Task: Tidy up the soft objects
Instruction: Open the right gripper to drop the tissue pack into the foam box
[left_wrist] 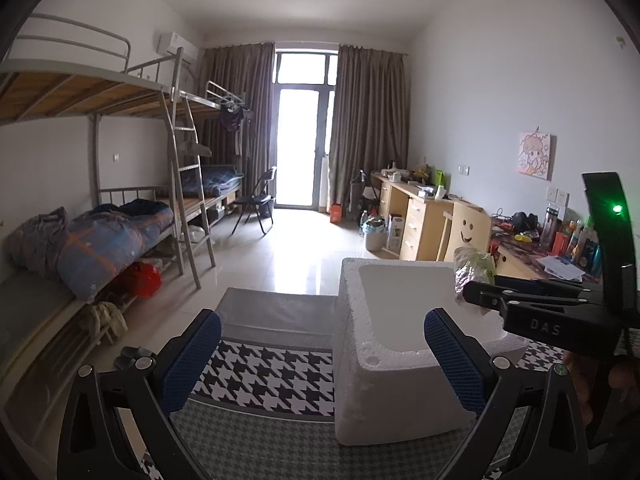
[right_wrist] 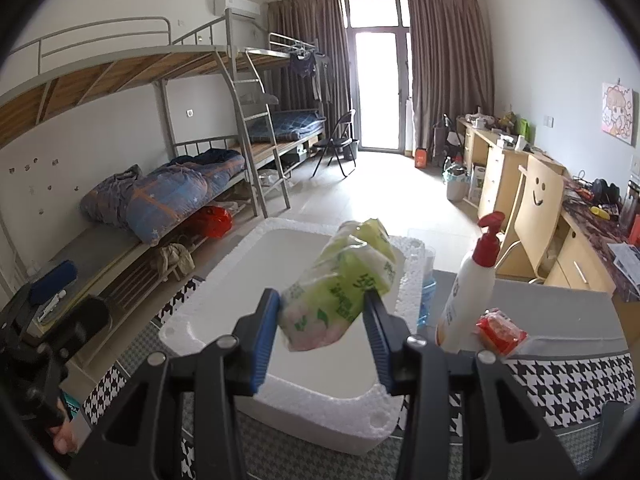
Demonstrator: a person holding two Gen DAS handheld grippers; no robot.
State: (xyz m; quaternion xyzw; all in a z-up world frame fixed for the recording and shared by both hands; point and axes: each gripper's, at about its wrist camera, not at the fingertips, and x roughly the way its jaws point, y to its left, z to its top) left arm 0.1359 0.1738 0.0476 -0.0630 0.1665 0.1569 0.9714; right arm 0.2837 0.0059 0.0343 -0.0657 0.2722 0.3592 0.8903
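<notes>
Right gripper point(right_wrist: 322, 320) clamped on a soft green-and-white plastic-wrapped tissue pack point(right_wrist: 340, 288), held in the air above the open white polystyrene foam box point(right_wrist: 224, 304). Box set on a table under a black-and-white houndstooth cloth point(right_wrist: 560, 384), toward its left edge. Left gripper point(left_wrist: 322, 360) wide apart, holding nothing, straddling the near left corner of the same box.

Likely light and squashy, this pack: wrapper dented inward at the blue pads, film probably slick. Best held across the middle, as now, with gentle pressure; a pinch at the loose end would probably let it slide or tear.

Beside the box, toward the right edge of the table, a white pump bottle with a red nozzle point(right_wrist: 468, 292) and a small red packet point(right_wrist: 500, 330). Behind the box, a blue translucent item mostly hidden. Box floor partly covered by the pack; print on the wrapper too small to read.
</notes>
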